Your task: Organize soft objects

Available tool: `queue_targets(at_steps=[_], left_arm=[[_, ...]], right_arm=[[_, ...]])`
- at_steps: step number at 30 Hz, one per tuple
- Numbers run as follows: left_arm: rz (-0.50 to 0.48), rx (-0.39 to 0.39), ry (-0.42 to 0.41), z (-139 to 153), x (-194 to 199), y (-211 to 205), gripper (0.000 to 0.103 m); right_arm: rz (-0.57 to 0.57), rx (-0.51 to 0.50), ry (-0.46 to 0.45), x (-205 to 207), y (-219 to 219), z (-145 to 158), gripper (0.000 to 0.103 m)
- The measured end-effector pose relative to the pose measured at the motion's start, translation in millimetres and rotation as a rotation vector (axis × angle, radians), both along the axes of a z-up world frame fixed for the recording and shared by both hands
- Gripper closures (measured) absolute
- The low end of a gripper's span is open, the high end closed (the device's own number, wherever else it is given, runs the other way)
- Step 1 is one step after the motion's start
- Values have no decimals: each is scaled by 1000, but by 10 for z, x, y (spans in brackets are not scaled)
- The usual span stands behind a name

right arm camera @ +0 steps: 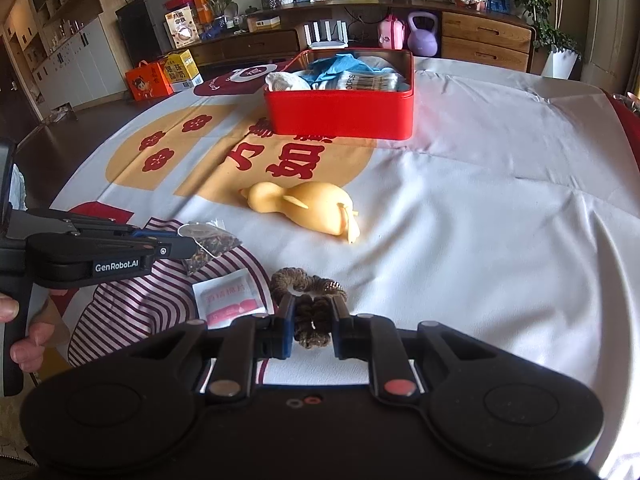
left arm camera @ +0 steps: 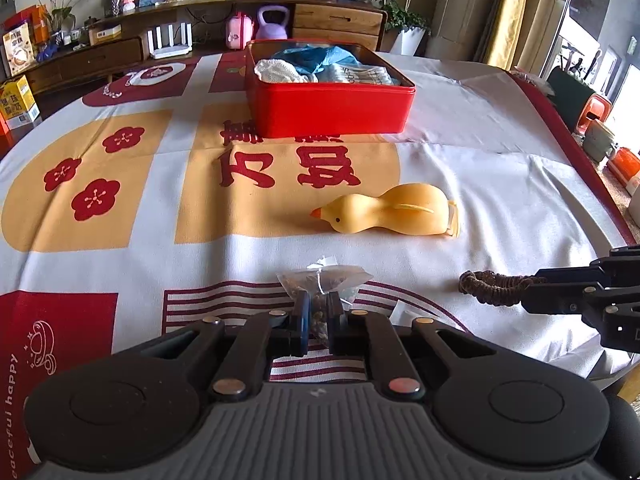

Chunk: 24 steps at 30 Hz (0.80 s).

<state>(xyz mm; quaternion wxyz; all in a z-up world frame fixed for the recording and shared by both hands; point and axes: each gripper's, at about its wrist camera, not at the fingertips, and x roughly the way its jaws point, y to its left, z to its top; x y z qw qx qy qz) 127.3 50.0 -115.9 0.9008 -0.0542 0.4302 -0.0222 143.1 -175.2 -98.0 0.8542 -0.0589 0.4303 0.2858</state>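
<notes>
Far across the table (right arm camera: 500,184) we have the red tin (left arm camera: 332,110), already holding soft cloth items; it looks rigid and is the likely destination. Between it and us lies the yellow rubber duck (left arm camera: 394,216) on its side, squashy and light, best pinched at its narrow neck. Nearest us, our right hand-held gripper (right arm camera: 314,314) pinches the brown hair scrunchie (right arm camera: 308,284), stretchy and limp. Our left hand-held gripper (left arm camera: 318,312) is pressed together on the tea bag (left arm camera: 326,278), flimsy, so we judge a gentle hold.
</notes>
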Motion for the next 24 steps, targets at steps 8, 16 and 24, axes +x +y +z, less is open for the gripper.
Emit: queue_targets(at_steps=[8,16,24], left_arm=[[-13,-40,24,-38,35,6,94],[-31,-66,35,-62,109,-22,94],[-26,-63,20,-60,136,-18,94]], right_arm=[[5,4,13,-1,7,-46,85],[5,6,26,26,14,-87,85],[0,10,23,23,11,-89,85]])
